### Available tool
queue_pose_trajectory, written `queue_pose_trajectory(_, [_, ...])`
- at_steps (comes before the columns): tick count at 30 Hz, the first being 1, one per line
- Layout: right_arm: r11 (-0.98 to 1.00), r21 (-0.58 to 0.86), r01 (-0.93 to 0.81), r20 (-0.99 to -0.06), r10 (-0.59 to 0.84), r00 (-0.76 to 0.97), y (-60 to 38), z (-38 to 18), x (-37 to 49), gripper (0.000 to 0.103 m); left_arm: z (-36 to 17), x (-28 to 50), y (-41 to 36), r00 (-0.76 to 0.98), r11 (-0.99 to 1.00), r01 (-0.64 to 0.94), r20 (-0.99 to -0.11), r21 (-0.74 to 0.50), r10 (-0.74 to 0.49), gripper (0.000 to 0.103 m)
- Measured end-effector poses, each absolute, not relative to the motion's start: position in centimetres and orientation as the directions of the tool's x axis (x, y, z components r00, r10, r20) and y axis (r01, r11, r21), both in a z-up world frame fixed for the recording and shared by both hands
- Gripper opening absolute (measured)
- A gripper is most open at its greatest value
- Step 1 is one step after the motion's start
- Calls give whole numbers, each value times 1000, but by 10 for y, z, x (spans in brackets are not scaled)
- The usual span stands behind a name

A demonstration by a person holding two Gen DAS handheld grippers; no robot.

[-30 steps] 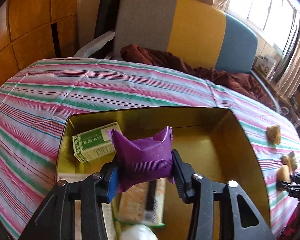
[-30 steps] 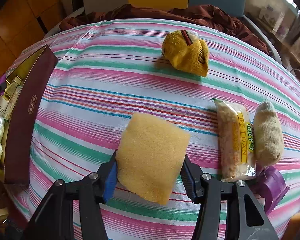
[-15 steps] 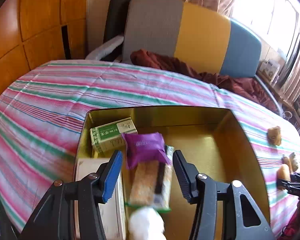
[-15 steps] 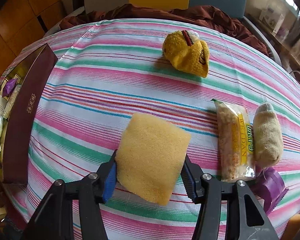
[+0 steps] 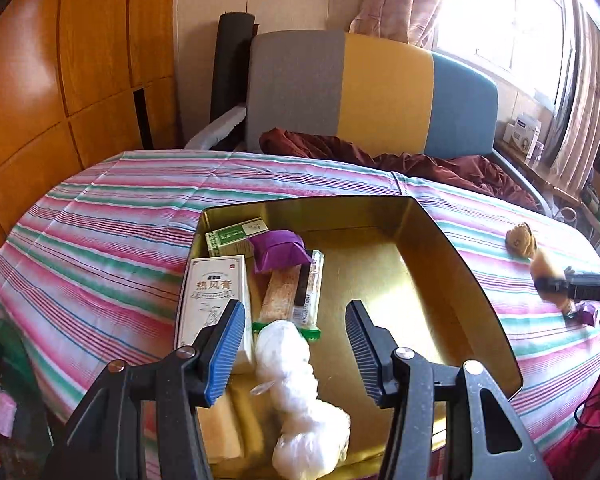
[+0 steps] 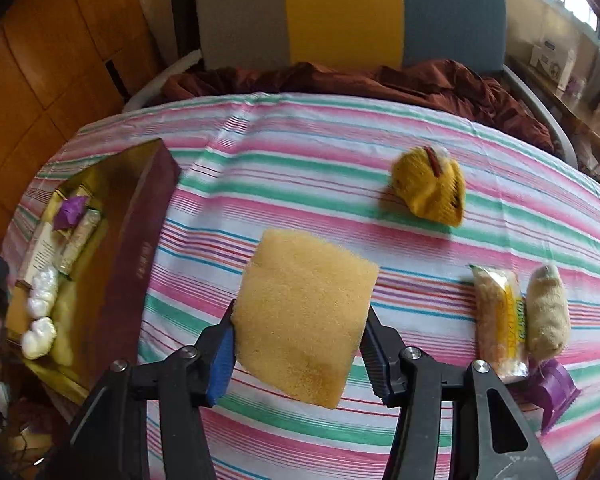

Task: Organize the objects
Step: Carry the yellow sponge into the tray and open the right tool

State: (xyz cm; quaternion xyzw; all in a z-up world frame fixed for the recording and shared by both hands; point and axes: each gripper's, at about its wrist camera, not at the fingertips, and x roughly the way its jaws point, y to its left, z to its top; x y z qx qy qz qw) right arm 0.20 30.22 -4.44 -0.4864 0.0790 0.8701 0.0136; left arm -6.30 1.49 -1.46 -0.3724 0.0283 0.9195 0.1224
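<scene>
My left gripper [image 5: 295, 312] stands open over the near end of the gold-lined box [image 5: 440, 232], with nothing between its pads. In the box lie a purple packet [image 5: 278, 254], a green carton [image 5: 236, 236], a white carton [image 5: 214, 296], a wrapped snack bar [image 5: 296, 288] and a white plastic bundle [image 5: 296, 364]. My right gripper [image 6: 300, 316] is shut on a square yellow sponge [image 6: 304, 312], held above the striped cloth to the right of the box's dark red wall [image 6: 140, 248].
On the striped cloth lie a yellow knitted toy [image 6: 432, 188], a snack packet [image 6: 500, 320], a beige rolled sock [image 6: 548, 312] and a purple packet [image 6: 552, 392]. A grey, yellow and blue sofa [image 5: 380, 92] with a maroon cloth [image 5: 380, 156] stands behind.
My left gripper opened and let go of the purple packet, which now lies in the box, then drew back and up. My right gripper rose with the sponge.
</scene>
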Motion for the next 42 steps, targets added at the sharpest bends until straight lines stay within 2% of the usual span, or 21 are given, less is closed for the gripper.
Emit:
queue_pose_trajectory(6, [-981, 168, 93, -789, -190, -584, 212, -7, -30, 56, -15, -55, 9, -700, -970, -241, -686, -36, 199, 53])
queue_pose_trajectory(11, [-969, 172, 179, -794, -244, -557, 154, -11, -60, 56, -21, -56, 0, -695, -973, -223, -692, -50, 195, 53])
queue_pose_trajectory(16, [-962, 178, 206, -819, -261, -512, 118, -30, -88, 56, -28, -59, -9, -687, -977, -199, -702, -69, 190, 53])
queue_pose_trajectory(23, [-975, 156, 157, -857, -213, -469, 91, -62, -130, 57, -38, -63, -13, -669, -979, -184, -720, -83, 186, 53])
queue_pose_trajectory(27, [-970, 211, 117, -843, -241, -480, 88, -68, -148, 64, -39, -61, -13, -667, -979, -187, -721, -83, 188, 53])
queue_pose_trajectory(29, [-971, 211, 116, -836, -240, -494, 86, -66, -147, 72, -40, -61, -14, -666, -978, -187, -720, -88, 193, 53])
queue_pose_trajectory(35, [-965, 227, 127, -814, -260, -519, 94, -59, -131, 81, -43, -61, -13, -650, -977, -187, -733, -104, 202, 53])
queue_pose_trajectory(42, [-962, 256, 96, -803, -267, -533, 110, -56, -110, 85, -45, -56, -9, -643, -975, -197, -737, -102, 207, 53])
